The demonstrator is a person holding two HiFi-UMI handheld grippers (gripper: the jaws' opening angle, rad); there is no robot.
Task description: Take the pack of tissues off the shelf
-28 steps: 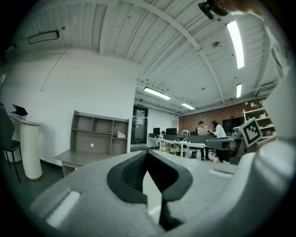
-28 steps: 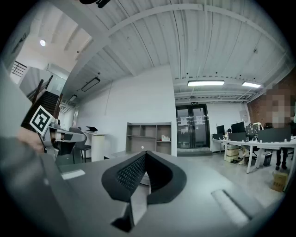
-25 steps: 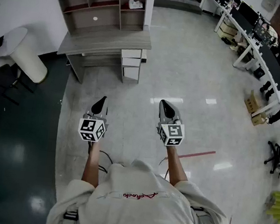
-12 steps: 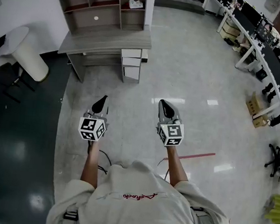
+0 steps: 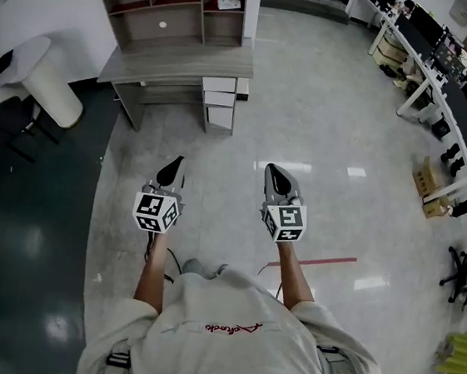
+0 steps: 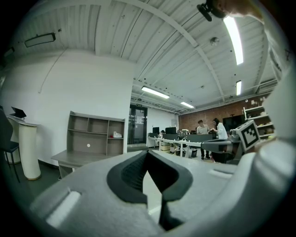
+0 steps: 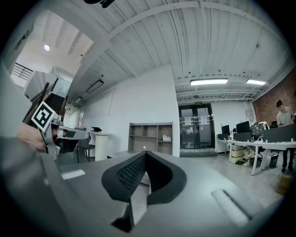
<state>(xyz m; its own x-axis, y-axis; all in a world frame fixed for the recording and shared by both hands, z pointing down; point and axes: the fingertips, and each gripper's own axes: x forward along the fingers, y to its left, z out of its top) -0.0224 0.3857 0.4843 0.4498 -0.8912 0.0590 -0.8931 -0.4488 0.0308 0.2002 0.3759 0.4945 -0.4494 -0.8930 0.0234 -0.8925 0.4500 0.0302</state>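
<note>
A small white pack of tissues (image 5: 228,4) lies in the upper right compartment of the grey shelf unit (image 5: 174,8), which stands on a desk (image 5: 180,63) far ahead across the floor. The left gripper view shows the pack (image 6: 117,135) as a speck, and so does the right gripper view (image 7: 167,138). My left gripper (image 5: 171,165) and right gripper (image 5: 273,173) are held side by side at chest height, pointing level toward the desk. Both are shut and hold nothing; their tips meet in the gripper views (image 6: 147,152) (image 7: 145,153).
A drawer unit (image 5: 220,103) sits under the desk's right end. A white round stand (image 5: 43,89) and a dark chair stand at the left. Office desks (image 5: 446,89) with seated people line the right, with a cardboard box (image 5: 427,175) nearby. Red tape (image 5: 317,260) marks the floor.
The person has stepped forward; a foot now shows below the arms. Both grippers keep the same pose and stay shut, and the room has shifted slightly in view.
</note>
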